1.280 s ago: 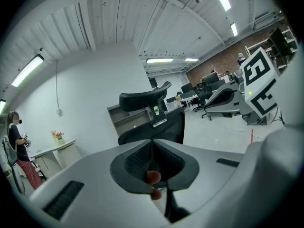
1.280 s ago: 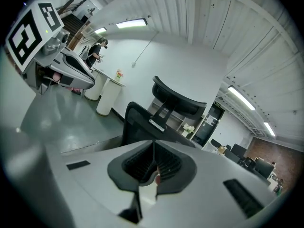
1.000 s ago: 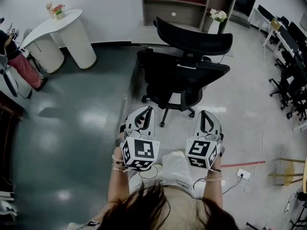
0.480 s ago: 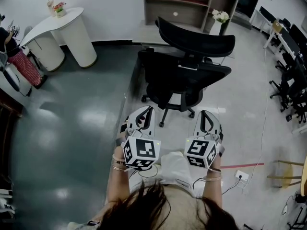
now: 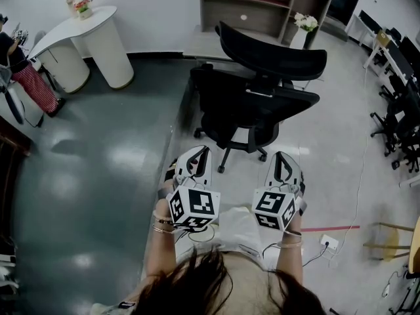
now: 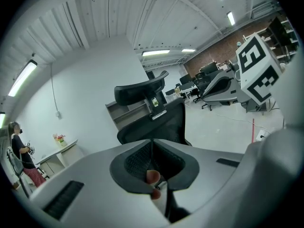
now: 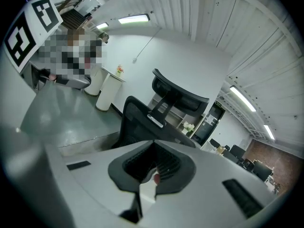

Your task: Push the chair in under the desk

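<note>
The black mesh office chair (image 5: 252, 104) stands on the floor with its back and headrest (image 5: 274, 54) turned toward me; its seat faces a pale desk top (image 5: 197, 46) by the wall. It also shows in the left gripper view, chair (image 6: 154, 120), and in the right gripper view, chair (image 7: 142, 120). My left gripper (image 5: 199, 152) and right gripper (image 5: 283, 156) hang side by side at chest height, short of the chair's wheeled base and apart from it. Both are shut with nothing between the jaws, left gripper (image 6: 151, 144), right gripper (image 7: 153, 147).
A shelf unit (image 5: 262, 5) and a vase of flowers (image 5: 305, 25) stand behind the chair. A white rounded table (image 5: 85, 41) and a person (image 5: 23, 77) are at the far left. More chairs (image 5: 400, 110) line the right. A socket (image 5: 326, 241) with cables lies near my right foot.
The head view has drifted a little, so the chair sits slightly further right in the picture. Both grippers keep their place and stay shut.
</note>
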`<state>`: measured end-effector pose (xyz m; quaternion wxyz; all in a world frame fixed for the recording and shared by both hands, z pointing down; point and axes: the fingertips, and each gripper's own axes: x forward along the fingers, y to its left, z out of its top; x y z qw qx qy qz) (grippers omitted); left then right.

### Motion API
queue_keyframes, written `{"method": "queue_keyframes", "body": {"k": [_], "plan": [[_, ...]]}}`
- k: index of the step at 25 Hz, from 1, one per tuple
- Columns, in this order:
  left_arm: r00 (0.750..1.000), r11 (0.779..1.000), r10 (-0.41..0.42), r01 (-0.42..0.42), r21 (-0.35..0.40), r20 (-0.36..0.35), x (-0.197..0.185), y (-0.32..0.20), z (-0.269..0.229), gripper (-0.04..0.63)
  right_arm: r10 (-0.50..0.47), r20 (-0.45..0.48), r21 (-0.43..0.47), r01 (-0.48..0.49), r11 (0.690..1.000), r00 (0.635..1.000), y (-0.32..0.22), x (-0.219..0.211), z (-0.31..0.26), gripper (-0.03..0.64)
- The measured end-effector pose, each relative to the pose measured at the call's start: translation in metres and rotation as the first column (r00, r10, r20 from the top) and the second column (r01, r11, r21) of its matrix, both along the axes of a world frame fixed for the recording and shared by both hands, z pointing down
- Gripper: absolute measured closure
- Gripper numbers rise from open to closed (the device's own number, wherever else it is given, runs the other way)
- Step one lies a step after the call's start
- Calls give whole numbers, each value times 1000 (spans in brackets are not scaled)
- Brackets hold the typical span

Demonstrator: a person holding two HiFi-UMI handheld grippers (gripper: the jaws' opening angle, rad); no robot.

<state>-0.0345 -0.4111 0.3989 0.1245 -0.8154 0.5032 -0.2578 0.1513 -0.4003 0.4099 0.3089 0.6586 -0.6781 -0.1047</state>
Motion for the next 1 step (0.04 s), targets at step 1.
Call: {"method": "queue_keyframes", "body": {"k": [1], "plan": [[1000,1000,0,0,-1,3,0,-1,1,572,-2,-1,0,2,1000,1000,-1,0,0,592]]}}
